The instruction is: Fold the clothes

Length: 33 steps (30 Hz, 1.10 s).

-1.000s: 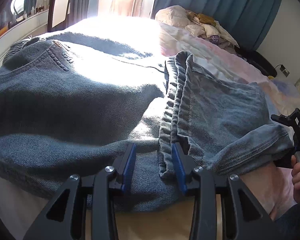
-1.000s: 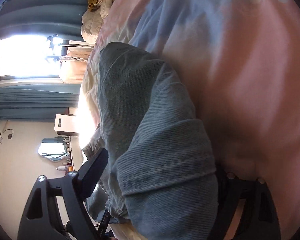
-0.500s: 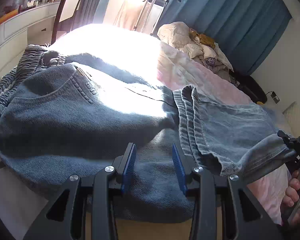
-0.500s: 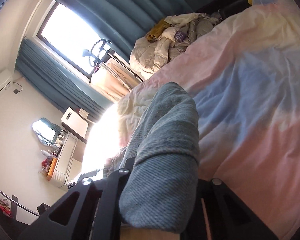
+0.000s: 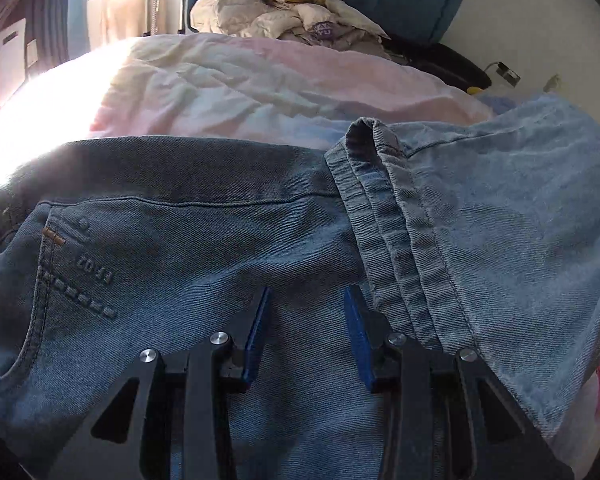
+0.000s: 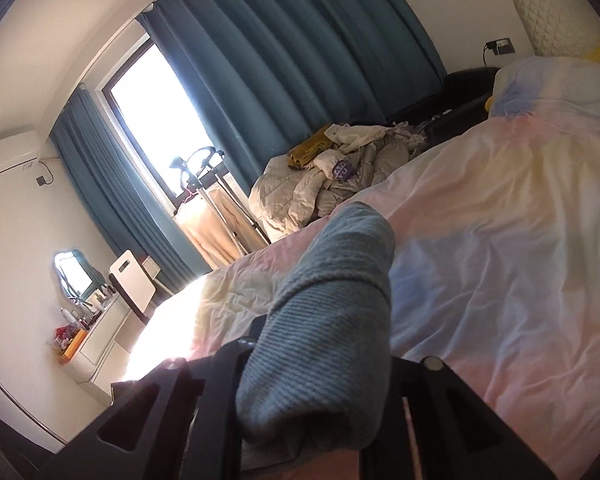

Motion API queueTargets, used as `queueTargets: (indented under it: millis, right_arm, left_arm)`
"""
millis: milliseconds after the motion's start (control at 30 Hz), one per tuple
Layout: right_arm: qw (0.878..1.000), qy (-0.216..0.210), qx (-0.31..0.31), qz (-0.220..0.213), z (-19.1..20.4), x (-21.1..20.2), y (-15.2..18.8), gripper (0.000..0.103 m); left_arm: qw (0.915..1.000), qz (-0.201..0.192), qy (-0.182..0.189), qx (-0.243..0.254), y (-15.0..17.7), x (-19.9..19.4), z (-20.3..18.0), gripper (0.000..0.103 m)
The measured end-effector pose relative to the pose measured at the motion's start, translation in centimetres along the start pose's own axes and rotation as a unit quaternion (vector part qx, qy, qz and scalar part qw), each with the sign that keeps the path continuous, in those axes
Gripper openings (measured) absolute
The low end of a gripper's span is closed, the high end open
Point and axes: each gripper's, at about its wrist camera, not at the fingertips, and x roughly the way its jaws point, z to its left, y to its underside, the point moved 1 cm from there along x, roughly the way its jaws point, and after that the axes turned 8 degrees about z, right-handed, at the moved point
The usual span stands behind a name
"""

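Observation:
Blue denim jeans (image 5: 204, 264) lie spread over the bed, back pocket at the left. The leg end with its stitched hem (image 5: 396, 240) is folded back over them at the right. My left gripper (image 5: 306, 320) is open low over the denim, its blue pads (image 5: 256, 332) apart with only flat cloth beneath; the hem lies just right of its right finger. In the right wrist view a thick roll of the jeans (image 6: 332, 300) bulges up between the black fingers. My right gripper (image 6: 320, 364) is shut on it, held above the bed sheet.
The pastel pink, blue and yellow sheet (image 6: 500, 248) covers the bed. A heap of pale clothes (image 6: 332, 176) lies at its far side under blue curtains (image 6: 300, 60). A garment rack (image 6: 216, 216), a chair (image 6: 134, 280) and a cluttered white dresser (image 6: 96, 340) stand left.
The right gripper has lifted and turned upright with the denim roll in it. The left gripper has moved over the jeans toward the folded hem, staying open.

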Motion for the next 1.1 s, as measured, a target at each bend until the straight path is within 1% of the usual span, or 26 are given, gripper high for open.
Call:
queueTargets:
  millis: [67,100,133,233,333,433,500,533,600,667,733,867,933,1000,1100]
  right_arm:
    - [1.0,0.015,-0.008,0.003,-0.2,-0.7,-0.4,0.014]
    - [0.999,0.027,-0.017,0.007,0.2,-0.6,-0.3,0.014]
    - [0.999,0.035,-0.028,0.009,0.8,-0.5,-0.2,0.014]
    - [0.997,0.039,-0.066,-0.002,4.7,0.4,0.7,0.014]
    - [0.995,0.029,-0.089,-0.025,9.8,1.5,1.6,0.014]
    - [0.994,0.016,-0.099,-0.039,14.9,3.0,2.9,0.015]
    - [0.991,0.016,-0.123,-0.04,18.7,4.4,4.5,0.015]
    - [0.989,0.017,-0.14,-0.038,20.7,5.3,5.4,0.015]
    - [0.983,0.021,-0.179,-0.021,23.7,7.6,8.5,0.015]
    - [0.975,0.025,-0.221,0.003,26.3,10.4,12.0,0.015]
    - [0.964,0.03,-0.262,0.028,28.8,13.1,15.6,0.015]
    - [0.936,0.038,-0.343,0.076,33.8,18.5,22.7,0.015]
    - [0.918,0.042,-0.382,0.099,36.3,21.2,26.2,0.015]
    - [0.899,0.048,-0.418,0.12,38.5,23.7,29.6,0.015]
    - [0.883,0.067,-0.448,0.12,38.6,25.4,32.5,0.017]
  left_arm:
    - [0.9992,-0.002,-0.03,0.027,0.4,1.3,-2.3,0.037]
    - [0.9982,-0.005,-0.046,0.039,0.6,1.5,-2.7,0.037]
    - [0.9976,-0.004,-0.052,0.046,0.7,1.5,-2.7,0.037]
    - [0.9984,0.004,-0.041,0.04,1.1,-0.6,-0.7,0.037]
    - [0.9984,-0.023,-0.051,0.005,2.0,-5.5,3.1,0.037]
    - [0.9959,-0.053,-0.054,-0.049,3.2,-10.8,7.9,0.038]
    - [0.9921,-0.075,-0.051,-0.086,4.4,-14.0,11.6,0.038]
    - [0.9895,-0.086,-0.049,-0.105,5.0,-15.6,13.4,0.04]
    - [0.9832,-0.107,-0.042,-0.142,6.2,-18.5,17.1,0.042]
    - [0.9749,-0.127,-0.025,-0.181,7.2,-20.4,20.8,0.042]
    - [0.9654,-0.148,-0.018,-0.214,8.2,-21.8,23.6,0.042]
    - [0.9521,-0.171,0.01,-0.253,9.2,-22.8,27.8,0.042]
    - [0.947,-0.176,0.021,-0.268,9.5,-22.5,29.3,0.042]
    - [0.9435,-0.172,0.028,-0.282,9.5,-22.0,30.5,0.042]
    - [0.9416,-0.171,0.043,-0.287,9.8,-22.0,31.6,0.042]
